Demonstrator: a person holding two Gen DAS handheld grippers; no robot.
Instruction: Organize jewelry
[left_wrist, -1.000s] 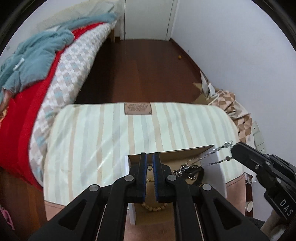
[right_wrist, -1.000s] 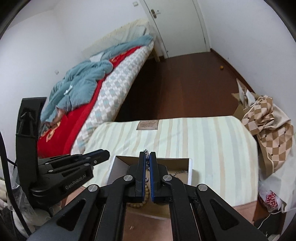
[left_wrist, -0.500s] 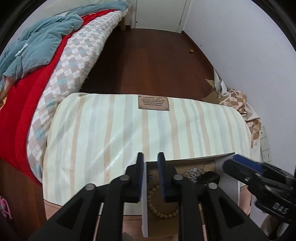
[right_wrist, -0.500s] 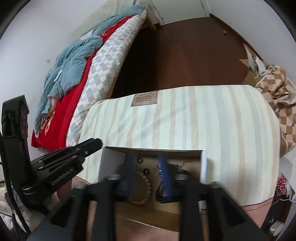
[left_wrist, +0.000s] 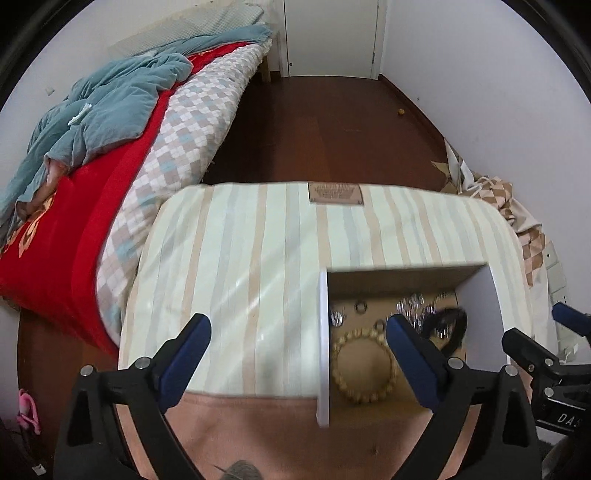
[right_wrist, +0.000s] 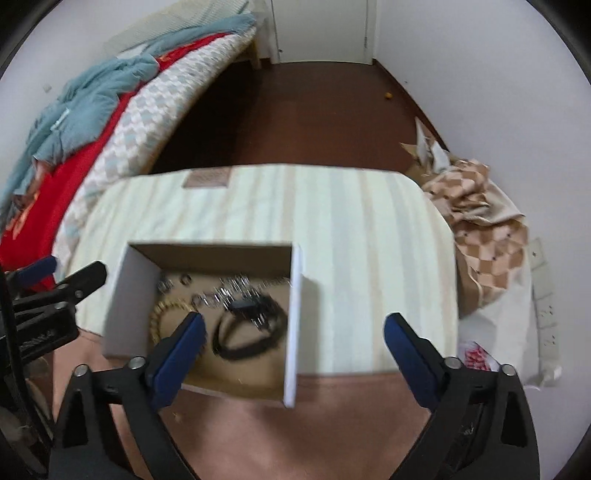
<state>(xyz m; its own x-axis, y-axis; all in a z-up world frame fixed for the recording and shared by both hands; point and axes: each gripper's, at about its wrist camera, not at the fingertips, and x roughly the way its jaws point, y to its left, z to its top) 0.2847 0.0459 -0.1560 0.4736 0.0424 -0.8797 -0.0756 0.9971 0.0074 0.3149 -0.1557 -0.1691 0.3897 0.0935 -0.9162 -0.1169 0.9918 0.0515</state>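
Observation:
An open white-walled box (left_wrist: 323, 350) stands at the near edge of a striped cushion (left_wrist: 240, 258). On its cardboard floor lie a wooden bead bracelet (left_wrist: 364, 363), a silver chain (left_wrist: 413, 306), a black band (left_wrist: 448, 325) and small rings (left_wrist: 360, 306). My left gripper (left_wrist: 297, 332) hovers over the box's left wall, its jaws opening wide and holding nothing. In the right wrist view the box (right_wrist: 295, 314) shows the bracelet (right_wrist: 162, 314), chain (right_wrist: 236, 288) and band (right_wrist: 251, 332). My right gripper (right_wrist: 295, 325) straddles the box's right wall from above, jaws opening, nothing held.
A bed with a red blanket (left_wrist: 74, 229) and teal cover (left_wrist: 110, 107) runs along the left. Dark wooden floor (left_wrist: 332, 129) leads to a white door. A checked cloth pile (right_wrist: 480, 229) and wall sockets (right_wrist: 543, 306) sit on the right.
Both grippers went from shut to wide open and tipped down toward the box. The silver chain that hung from the right gripper now lies inside the box.

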